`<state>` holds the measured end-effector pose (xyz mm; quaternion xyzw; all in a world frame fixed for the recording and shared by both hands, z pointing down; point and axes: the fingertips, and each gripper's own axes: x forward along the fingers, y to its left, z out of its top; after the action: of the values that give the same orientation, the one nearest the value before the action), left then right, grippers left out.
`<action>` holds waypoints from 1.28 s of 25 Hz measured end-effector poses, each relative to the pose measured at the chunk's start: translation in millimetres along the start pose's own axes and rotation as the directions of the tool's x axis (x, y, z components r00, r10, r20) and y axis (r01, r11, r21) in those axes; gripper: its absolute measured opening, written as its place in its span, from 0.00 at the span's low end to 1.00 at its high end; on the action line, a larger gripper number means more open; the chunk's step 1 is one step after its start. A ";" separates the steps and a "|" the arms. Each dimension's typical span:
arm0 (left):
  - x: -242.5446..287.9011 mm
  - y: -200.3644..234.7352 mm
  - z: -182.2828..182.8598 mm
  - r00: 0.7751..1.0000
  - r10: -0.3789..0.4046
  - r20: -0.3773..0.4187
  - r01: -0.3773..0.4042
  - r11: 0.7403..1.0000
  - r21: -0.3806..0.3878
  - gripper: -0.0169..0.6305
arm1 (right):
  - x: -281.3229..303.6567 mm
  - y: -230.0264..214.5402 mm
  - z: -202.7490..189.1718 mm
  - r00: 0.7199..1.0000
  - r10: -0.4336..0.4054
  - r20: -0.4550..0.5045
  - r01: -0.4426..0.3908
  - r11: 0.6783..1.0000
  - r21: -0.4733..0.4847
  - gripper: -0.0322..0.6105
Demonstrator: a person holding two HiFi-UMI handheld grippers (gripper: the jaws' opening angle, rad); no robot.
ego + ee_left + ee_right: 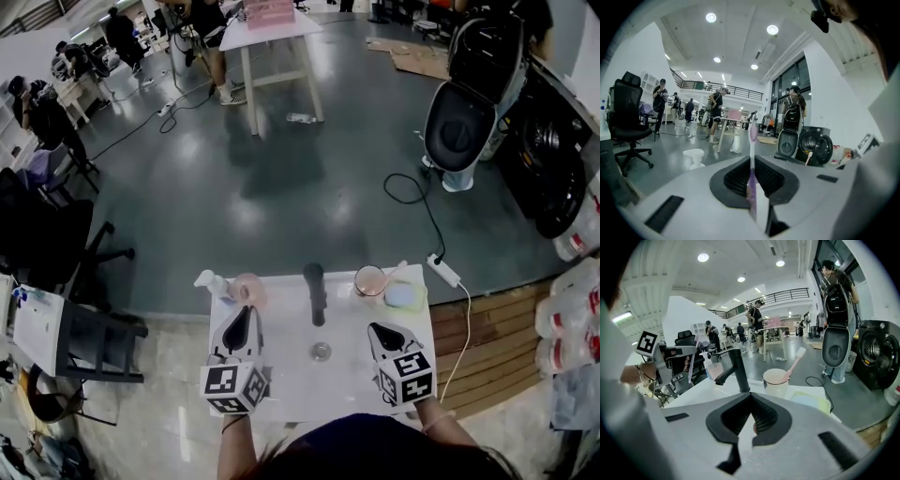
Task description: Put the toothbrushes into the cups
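The left gripper (240,317) is hanging over the left part of the white tabletop (281,394). Its fingers are pinching a purple toothbrush (753,140) by the handle, and the bristle head is sticking out past the fingertips. A pink cup (249,289) is sitting just beyond it, beside a soap dispenser (210,281). The right gripper (381,332) is hovering on the other side of the black faucet (315,292), its fingers pressed together with nothing between them. Ahead of it, a second cup (776,381) is holding a pink toothbrush (795,362) (leaning to the right).
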<state>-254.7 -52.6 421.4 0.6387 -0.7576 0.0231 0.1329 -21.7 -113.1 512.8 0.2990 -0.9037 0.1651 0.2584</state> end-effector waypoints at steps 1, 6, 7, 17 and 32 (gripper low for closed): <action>0.4 2.9 4.0 1.000 0.004 0.011 -0.004 1.000 -0.003 0.07 | 0.5 0.6 -0.5 1.000 -0.001 -0.004 0.001 1.000 -0.001 0.05; 4.2 15.6 25.5 0.997 0.022 0.075 -0.020 1.000 -0.022 0.07 | 2.8 0.6 0.1 1.000 -0.009 -0.013 0.009 1.000 -0.001 0.05; 5.5 17.2 29.3 0.996 0.025 0.087 -0.023 0.999 -0.026 0.07 | 3.1 -0.3 0.3 1.000 -0.011 -0.014 0.011 1.000 0.000 0.05; 16.4 30.4 52.1 0.986 0.046 0.160 -0.039 0.998 -0.044 0.07 | 4.9 -5.1 -3.4 0.999 -0.031 -0.027 0.031 0.999 0.011 0.05; 42.5 41.3 67.6 0.973 0.033 0.230 -0.026 0.999 -0.032 0.07 | 2.5 -10.6 -15.9 0.995 -0.077 -0.057 0.079 0.996 0.042 0.05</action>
<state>-312.9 -99.7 371.6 0.6237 -0.7775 -0.0599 0.0530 -10.9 -115.2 528.6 0.3350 -0.8799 0.1831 0.2829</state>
